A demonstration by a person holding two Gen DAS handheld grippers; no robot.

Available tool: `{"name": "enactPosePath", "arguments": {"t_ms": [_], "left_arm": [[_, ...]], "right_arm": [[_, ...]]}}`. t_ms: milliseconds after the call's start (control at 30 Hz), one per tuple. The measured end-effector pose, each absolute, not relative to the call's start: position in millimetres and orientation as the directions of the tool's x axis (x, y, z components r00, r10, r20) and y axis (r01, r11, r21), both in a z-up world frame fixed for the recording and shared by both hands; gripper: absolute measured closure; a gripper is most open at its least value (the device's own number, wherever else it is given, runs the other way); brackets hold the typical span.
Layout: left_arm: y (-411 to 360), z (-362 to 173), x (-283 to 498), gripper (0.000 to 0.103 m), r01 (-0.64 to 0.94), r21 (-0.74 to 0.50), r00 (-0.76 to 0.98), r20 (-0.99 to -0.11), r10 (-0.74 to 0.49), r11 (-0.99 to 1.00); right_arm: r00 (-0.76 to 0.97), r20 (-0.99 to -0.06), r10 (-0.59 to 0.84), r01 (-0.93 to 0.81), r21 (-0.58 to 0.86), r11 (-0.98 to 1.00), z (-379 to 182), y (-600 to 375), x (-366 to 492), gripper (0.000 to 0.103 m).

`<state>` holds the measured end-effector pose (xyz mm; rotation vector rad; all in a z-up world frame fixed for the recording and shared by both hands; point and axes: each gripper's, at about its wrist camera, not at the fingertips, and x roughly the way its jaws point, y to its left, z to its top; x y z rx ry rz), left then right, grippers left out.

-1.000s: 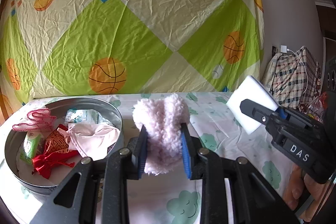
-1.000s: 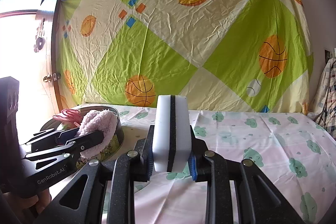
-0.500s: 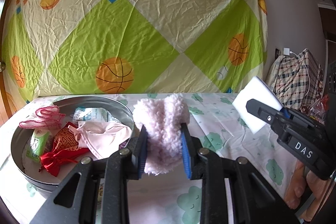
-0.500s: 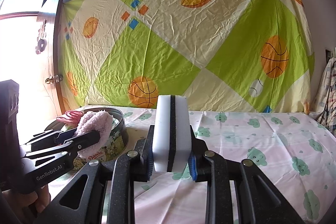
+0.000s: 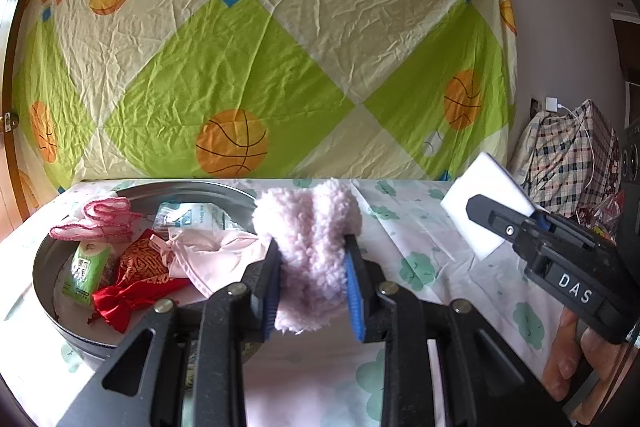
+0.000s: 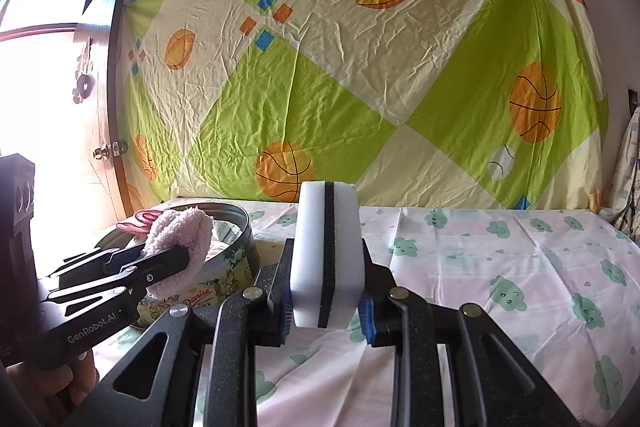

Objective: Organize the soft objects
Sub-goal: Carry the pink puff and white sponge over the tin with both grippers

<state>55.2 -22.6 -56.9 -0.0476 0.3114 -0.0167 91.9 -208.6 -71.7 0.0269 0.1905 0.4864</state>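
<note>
Between the left gripper's [image 5: 312,287] fingers sits a pink fleece [image 5: 308,235], pinched at its lower half; it looks light, squashy, floppy above. The right gripper [image 6: 326,301] clamps a sponge [image 6: 326,247] low down: springy, light, best squeezed across its flat faces.

From the left wrist view, the near wall of the round metal tin [image 5: 44,267] disappears behind the black left gripper [image 5: 312,291], and the lower end of the fluffy pink fleece piece [image 5: 308,247] sinks between its jaws. The print on the small green packet [image 5: 86,269] is too small to read. The checked cloth bag [image 5: 568,155] is cut by the right edge. From the right wrist view, the tin's contents hide behind its wall, and the bright window [image 6: 36,99] is blown out to white.
</note>
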Motion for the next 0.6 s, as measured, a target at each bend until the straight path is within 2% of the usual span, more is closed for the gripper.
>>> {"name": "enactPosePath", "arguments": {"t_ms": [600], "left_arm": [[-3,-57,49,0.076,-0.003,-0.079,0.953,-0.302,-0.021,0.997]], "right_arm": [[0.845,-0.174,0.506,-0.505,0.051,0.862,-72,-181,84,0.075]]}}
